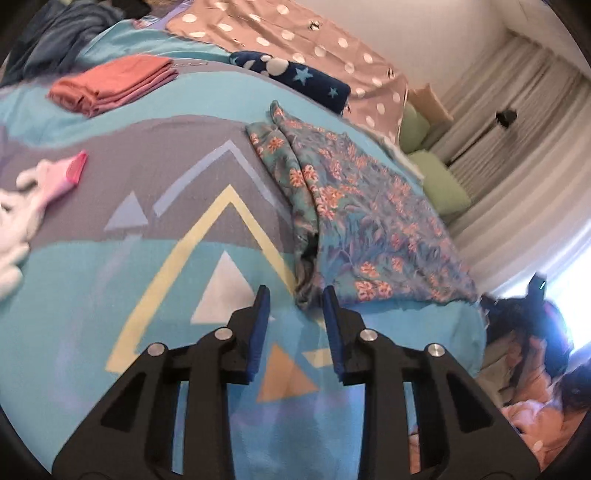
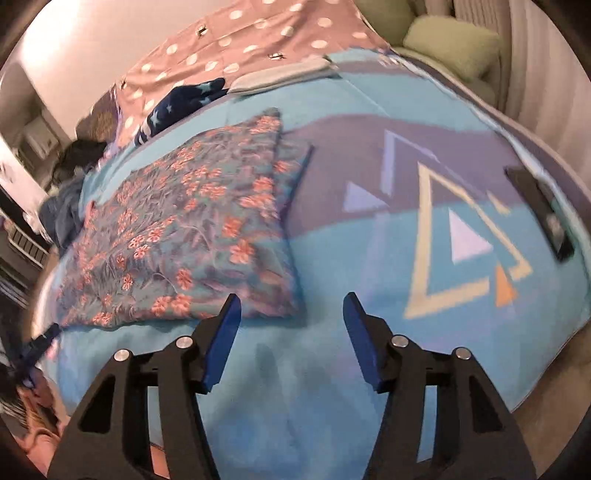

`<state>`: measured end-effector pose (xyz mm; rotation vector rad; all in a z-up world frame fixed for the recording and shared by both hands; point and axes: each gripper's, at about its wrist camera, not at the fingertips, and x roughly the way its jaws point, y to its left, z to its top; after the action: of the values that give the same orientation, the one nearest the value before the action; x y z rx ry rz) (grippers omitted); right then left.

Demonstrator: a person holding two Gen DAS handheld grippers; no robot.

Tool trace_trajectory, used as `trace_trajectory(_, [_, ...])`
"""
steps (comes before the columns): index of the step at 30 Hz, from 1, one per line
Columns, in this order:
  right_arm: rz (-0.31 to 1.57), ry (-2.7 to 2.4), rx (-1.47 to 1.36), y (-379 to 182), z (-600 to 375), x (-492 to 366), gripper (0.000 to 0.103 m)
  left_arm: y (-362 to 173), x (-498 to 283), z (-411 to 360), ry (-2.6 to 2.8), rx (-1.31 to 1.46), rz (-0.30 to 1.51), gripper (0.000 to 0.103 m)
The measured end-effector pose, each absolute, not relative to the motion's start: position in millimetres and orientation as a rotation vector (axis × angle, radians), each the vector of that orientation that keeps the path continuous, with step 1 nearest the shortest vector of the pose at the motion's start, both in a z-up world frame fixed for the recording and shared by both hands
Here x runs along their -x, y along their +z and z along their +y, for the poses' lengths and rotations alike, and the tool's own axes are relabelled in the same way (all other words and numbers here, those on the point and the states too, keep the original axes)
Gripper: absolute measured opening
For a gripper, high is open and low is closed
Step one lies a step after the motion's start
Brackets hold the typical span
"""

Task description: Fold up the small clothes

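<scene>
A floral garment [image 1: 362, 206] in teal with orange flowers lies folded flat on the blue patterned blanket [image 1: 74, 277]. My left gripper [image 1: 295, 295] hovers at the garment's near left corner. Its jaws stand a little apart, the corner showing just beyond the tips, and nothing is pressed between the pads. In the right wrist view the same garment [image 2: 184, 229] lies ahead and to the left. My right gripper [image 2: 291, 306] is open over bare blanket [image 2: 332, 369], its left finger close to the garment's near edge.
A folded coral stack [image 1: 110, 85] sits at the far left, with white and pink socks [image 1: 44, 181] nearer. A navy star cloth [image 1: 295, 77], a dotted pink cover [image 1: 295, 33] and green cushions [image 1: 439, 181] lie behind. A black flat device [image 2: 543, 210] rests near the blanket's right edge.
</scene>
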<state>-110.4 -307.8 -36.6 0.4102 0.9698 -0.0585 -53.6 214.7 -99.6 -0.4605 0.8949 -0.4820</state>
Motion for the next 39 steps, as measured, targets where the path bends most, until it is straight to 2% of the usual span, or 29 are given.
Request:
trace_trajectory(3, [0.957, 0.036, -0.443, -46.1, -306.9, 107.1, 0.060, -101.1, 49.8, 206.3, -0.515, 0.503, 0.907, 0.031])
trace_trajectory(4, [0.956, 0.049, -0.446, -50.4, -305.3, 102.0, 0.054, -101.1, 47.8, 197.6, -0.526, 0.490, 0.914, 0.031])
trace_trajectory(5, [0.955, 0.037, -0.440, -52.0, -304.5, 100.0, 0.020, -100.5, 46.6, 191.8, -0.515, 0.469, 0.913, 0.024])
trace_trajectory(6, [0.961, 0.014, -0.437, -52.8, -305.7, 96.4, 0.009, -100.7, 45.3, 189.1, -0.498, 0.458, 0.921, 0.008])
trace_trajectory(9, [0.917, 0.010, -0.512, -42.6, -321.3, 104.0, 0.006, -97.8, 46.5, 196.4, -0.443, 0.477, 0.929, 0.008])
trace_trajectory(11, [0.941, -0.075, -0.371, -39.9, -325.1, 107.5, 0.000, -101.1, 47.7, 199.6, -0.423, 0.440, 0.941, 0.008])
trace_trajectory(13, [0.979, -0.170, -0.276, -47.8, -329.4, 110.5, 0.000, -103.4, 49.4, 199.9, -0.424, 0.446, 0.943, 0.008])
trace_trajectory(16, [0.916, -0.123, -0.408, -40.3, -339.8, 122.1, 0.001, -95.0, 55.1, 198.4, -0.430, 0.428, 0.932, 0.011])
trace_trajectory(18, [0.854, -0.127, -0.359, -27.4, -327.6, 125.0, 0.003, -87.5, 58.2, 201.2, -0.403, 0.409, 0.917, 0.017])
trace_trajectory(20, [0.785, -0.115, -0.186, -10.4, -291.0, 120.5, 0.004, -75.7, 60.8, 207.2, -0.366, 0.393, 0.867, 0.041])
trace_trajectory(21, [0.753, -0.093, -0.126, -4.7, -274.6, 118.1, 0.007, -69.3, 61.5, 210.4, -0.351, 0.395, 0.833, 0.045])
trace_trajectory(23, [0.664, -0.003, 0.001, 5.1, -231.3, 110.5, 0.036, -61.8, 61.1, 217.5, -0.340, 0.409, 0.785, 0.055])
trace_trajectory(25, [0.608, 0.172, 0.119, 7.5, -170.6, 100.8, 0.037, -57.0, 55.4, 225.7, -0.319, 0.433, 0.748, 0.060])
trace_trajectory(32, [0.629, 0.618, 0.426, -17.6, 5.5, 85.0, 0.037, -65.1, 39.2, 241.7, -0.317, 0.495, 0.749, 0.061])
trace_trajectory(39, [0.659, 0.615, 0.646, -50.2, 75.4, 72.7, 0.039, -76.7, 39.3, 256.0, -0.344, 0.494, 0.752, 0.062])
